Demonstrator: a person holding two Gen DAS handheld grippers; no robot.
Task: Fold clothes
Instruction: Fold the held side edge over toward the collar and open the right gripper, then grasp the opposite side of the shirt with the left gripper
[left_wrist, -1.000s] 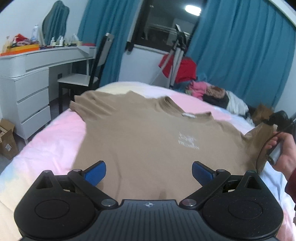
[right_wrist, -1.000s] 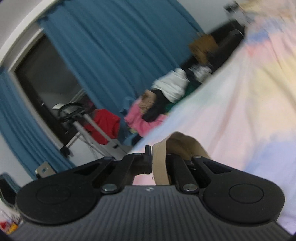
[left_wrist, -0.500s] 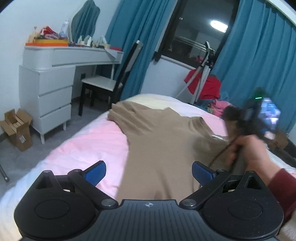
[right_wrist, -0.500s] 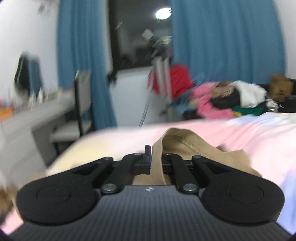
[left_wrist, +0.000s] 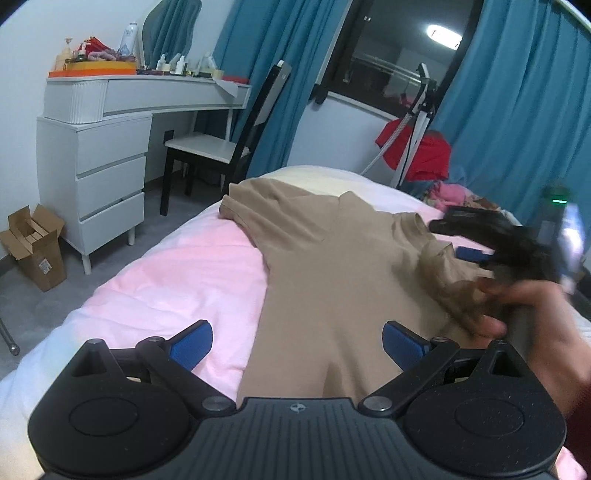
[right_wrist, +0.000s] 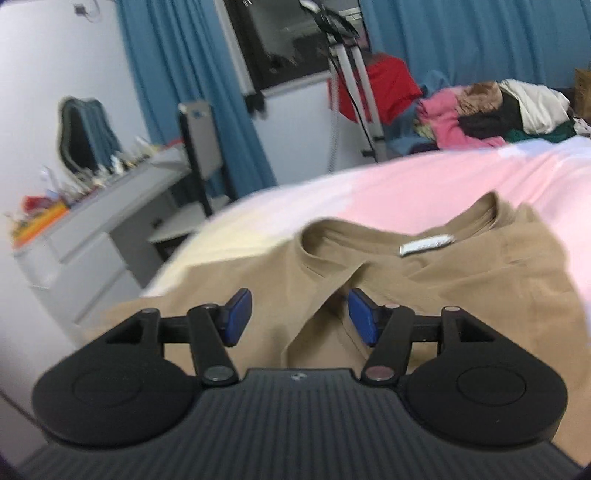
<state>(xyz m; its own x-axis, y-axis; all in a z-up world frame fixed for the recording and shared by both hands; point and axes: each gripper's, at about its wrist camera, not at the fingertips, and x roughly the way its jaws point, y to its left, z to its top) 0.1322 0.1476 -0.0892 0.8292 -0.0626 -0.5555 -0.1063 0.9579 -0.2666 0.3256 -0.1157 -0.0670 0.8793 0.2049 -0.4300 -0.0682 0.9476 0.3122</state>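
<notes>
Nearest in the left wrist view, the left gripper (left_wrist: 297, 341) stands wide open, its blue pads well apart and holding nothing, above the lower body of a tan T-shirt (left_wrist: 332, 266). The shirt lies on a pink-and-white bedspread (left_wrist: 177, 273), with one sleeve spread toward the far left and the right side folded over onto the body in a rumpled ridge. In the right wrist view, the right gripper (right_wrist: 300, 314) has just been opening; its pads now stand apart with a folded edge of the shirt lying between them, not pinched. Beyond it show the ribbed collar (right_wrist: 399, 236) and a white neck label (right_wrist: 426, 244). In the left wrist view the right hand (left_wrist: 532, 314), blurred, holds that gripper over the shirt's right side and hides part of it. Farther off stand a white dresser (left_wrist: 96, 162), a black chair (left_wrist: 229, 144), a tripod (left_wrist: 417, 122), a heap of clothes (right_wrist: 491, 110) and blue curtains (left_wrist: 517, 110).
</notes>
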